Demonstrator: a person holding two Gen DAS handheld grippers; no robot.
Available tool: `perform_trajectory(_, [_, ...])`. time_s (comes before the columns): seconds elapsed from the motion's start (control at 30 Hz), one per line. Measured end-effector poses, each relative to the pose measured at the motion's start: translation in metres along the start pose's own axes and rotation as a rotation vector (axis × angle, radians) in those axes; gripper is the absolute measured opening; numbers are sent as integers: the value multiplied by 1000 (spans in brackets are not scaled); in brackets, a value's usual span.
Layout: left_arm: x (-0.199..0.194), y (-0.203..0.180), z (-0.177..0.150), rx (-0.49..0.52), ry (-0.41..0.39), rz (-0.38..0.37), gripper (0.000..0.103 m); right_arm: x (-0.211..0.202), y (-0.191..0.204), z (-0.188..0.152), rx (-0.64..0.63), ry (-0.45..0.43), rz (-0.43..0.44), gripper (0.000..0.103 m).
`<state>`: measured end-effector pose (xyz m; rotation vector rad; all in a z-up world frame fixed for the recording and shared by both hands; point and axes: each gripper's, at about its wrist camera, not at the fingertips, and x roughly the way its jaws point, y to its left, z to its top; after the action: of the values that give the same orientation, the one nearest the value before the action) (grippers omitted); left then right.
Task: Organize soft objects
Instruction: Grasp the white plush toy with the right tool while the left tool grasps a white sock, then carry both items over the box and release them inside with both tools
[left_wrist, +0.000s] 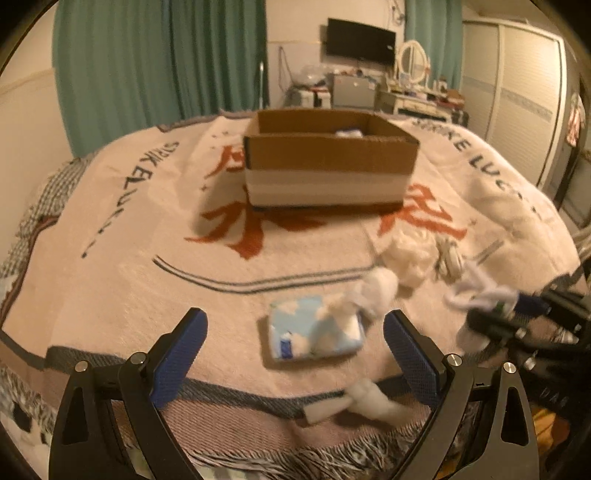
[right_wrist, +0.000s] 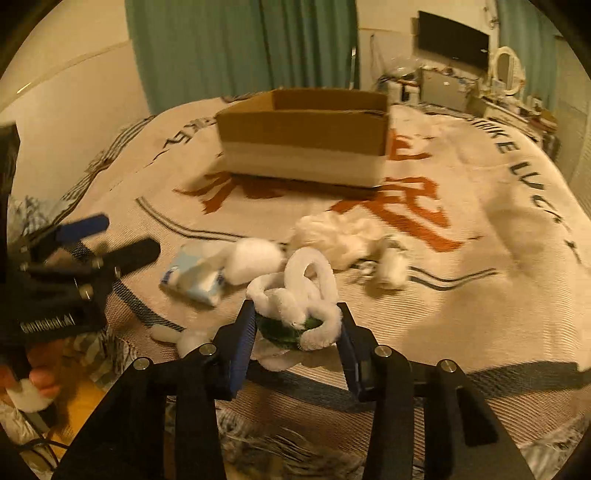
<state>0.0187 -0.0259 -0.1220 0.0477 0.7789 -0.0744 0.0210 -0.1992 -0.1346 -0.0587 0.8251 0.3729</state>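
My right gripper (right_wrist: 297, 325) is shut on a white fuzzy looped cord with a green piece (right_wrist: 295, 295) and holds it just above the blanket; it also shows in the left wrist view (left_wrist: 480, 295). My left gripper (left_wrist: 295, 354) is open and empty, just short of a blue-and-white tissue pack (left_wrist: 314, 332), also in the right wrist view (right_wrist: 195, 273). White cotton lumps (left_wrist: 373, 291) lie beside the pack. An open cardboard box (left_wrist: 328, 166) stands farther back on the bed.
A crumpled white cloth (right_wrist: 336, 232) and a small white roll (right_wrist: 391, 269) lie on the printed blanket (left_wrist: 147, 258). More white bits (left_wrist: 365, 402) lie near the fringed front edge. Green curtains, a wardrobe and a cluttered dresser stand beyond the bed.
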Motion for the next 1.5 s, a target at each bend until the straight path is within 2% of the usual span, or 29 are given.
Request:
perform_trajectory(0.13, [4, -11, -13, -1, 38, -36, 96, -5, -6, -6, 12, -6, -33, 42])
perform_trajectory(0.27, [11, -21, -24, 17, 65, -4, 96, -9, -10, -14, 23, 1, -32, 42])
perform_trajectory(0.43, [23, -29, -42, 16, 114, -21, 96, -7, -11, -17, 23, 11, -42, 42])
perform_trajectory(0.53, [33, -34, -52, 29, 148, -31, 89, -5, -10, -18, 23, 16, -40, 42])
perform_trajectory(0.7, [42, -40, -60, 65, 164, -34, 89, -3, -8, -18, 16, 23, -38, 42])
perform_trajectory(0.73, [44, -43, -62, 77, 174, -48, 88, -3, -8, -19, 16, 25, -37, 42])
perform_trajectory(0.77, [45, -44, -63, 84, 183, -66, 81, -2, -8, -19, 16, 28, -35, 42])
perform_trajectory(0.83, [47, -46, -66, 98, 192, -84, 74, -1, -7, -19, 16, 31, -33, 42])
perform_trajectory(0.9, [45, -45, -67, 96, 191, -100, 63, 0, -5, -19, 11, 32, -32, 42])
perform_trajectory(0.97, [42, -43, -67, 84, 192, -130, 44, 0, -3, -19, 5, 33, -33, 42])
perform_trajectory(1.07, [39, -42, -67, 81, 184, -135, 33, -1, -1, -19, 0, 30, -33, 42])
perform_trajectory(1.2, [31, -36, -61, 56, 154, -140, 25, -3, -1, -19, -2, 26, -34, 42])
perform_trajectory(1.5, [6, -23, -39, 44, 65, -146, 24, -7, -3, -19, 1, 11, -35, 42])
